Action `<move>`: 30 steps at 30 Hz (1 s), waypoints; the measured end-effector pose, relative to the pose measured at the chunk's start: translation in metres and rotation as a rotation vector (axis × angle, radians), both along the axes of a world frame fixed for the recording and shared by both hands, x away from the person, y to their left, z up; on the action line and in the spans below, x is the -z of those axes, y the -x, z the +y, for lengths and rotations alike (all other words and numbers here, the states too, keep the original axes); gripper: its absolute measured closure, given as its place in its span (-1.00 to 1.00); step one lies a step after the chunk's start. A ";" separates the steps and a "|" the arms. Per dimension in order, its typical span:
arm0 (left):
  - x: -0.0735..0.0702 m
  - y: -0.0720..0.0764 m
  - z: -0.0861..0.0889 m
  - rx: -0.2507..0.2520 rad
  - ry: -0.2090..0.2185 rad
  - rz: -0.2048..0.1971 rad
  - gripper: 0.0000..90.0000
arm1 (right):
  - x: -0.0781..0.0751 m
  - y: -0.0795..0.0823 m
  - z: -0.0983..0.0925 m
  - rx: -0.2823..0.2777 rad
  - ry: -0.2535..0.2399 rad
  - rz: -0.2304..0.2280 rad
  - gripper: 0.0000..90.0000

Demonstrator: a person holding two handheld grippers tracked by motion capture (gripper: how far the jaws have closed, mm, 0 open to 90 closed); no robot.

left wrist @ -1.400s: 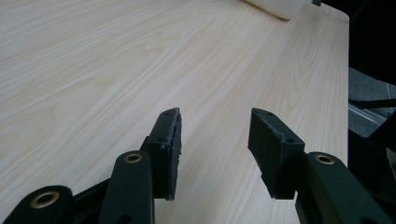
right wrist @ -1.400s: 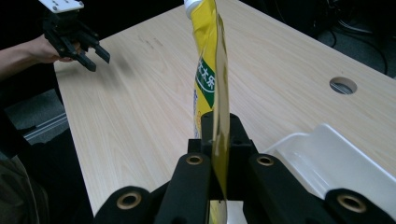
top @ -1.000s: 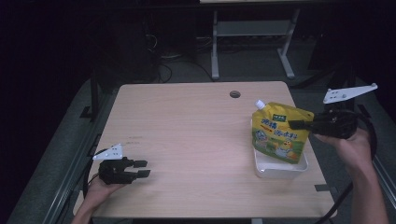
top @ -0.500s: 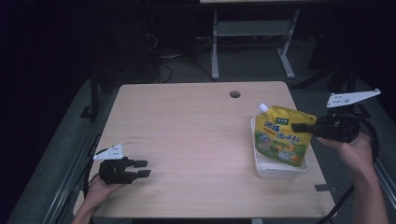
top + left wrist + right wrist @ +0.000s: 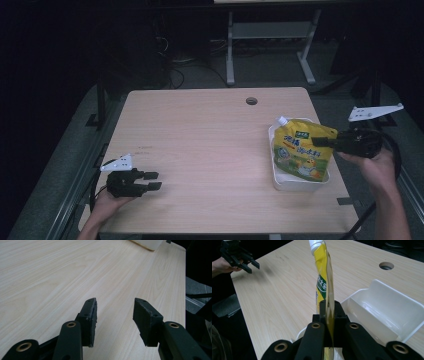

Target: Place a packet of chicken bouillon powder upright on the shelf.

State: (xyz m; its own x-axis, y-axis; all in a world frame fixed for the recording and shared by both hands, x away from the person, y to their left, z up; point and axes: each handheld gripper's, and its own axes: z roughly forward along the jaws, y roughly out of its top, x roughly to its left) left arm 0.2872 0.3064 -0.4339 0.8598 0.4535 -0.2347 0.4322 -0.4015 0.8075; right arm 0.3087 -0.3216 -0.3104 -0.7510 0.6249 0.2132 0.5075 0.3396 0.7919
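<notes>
- Yellow flexible plastic spout pouch (image 5: 300,152): glossy film, flat-sided, white screw cap at its upper left corner, green label band and printed cartoon artwork on the face. It stands tilted with its lower part inside the tray; in the right gripper view it appears edge-on, a thin translucent amber seam.
- White rectangular plastic tray (image 5: 296,184): smooth, shiny, rounded corners, raised walls, shallow basin. It sits at the right side of the table, near the front edge.
- Right gripper (image 5: 323,142): matte black, angular links with brass-coloured pivot pins, grey three-cornered plate on top. Its jaws are clamped on the pouch's upper right edge, the film pinched flat between the pads.
- Left gripper (image 5: 152,180): same black build, resting low at the table's front left corner in a hand. Its blocky, rough-edged jaws stand apart with nothing between them, well away from the pouch.
- Pale wood-grain laminate table (image 5: 200,135): rectangular, rounded corners, fine straight grain, one round cable hole near the far edge.
</notes>
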 end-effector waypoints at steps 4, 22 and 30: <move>0.000 0.000 0.000 0.000 -0.002 0.002 0.19 | 0.006 0.000 -0.002 0.004 -0.008 0.001 0.98; 0.000 0.000 0.000 0.003 -0.003 0.002 0.19 | 0.029 -0.002 -0.004 0.036 -0.041 0.024 0.95; 0.001 0.000 -0.001 0.006 -0.008 0.001 0.18 | 0.035 0.003 -0.012 0.062 -0.058 0.027 0.94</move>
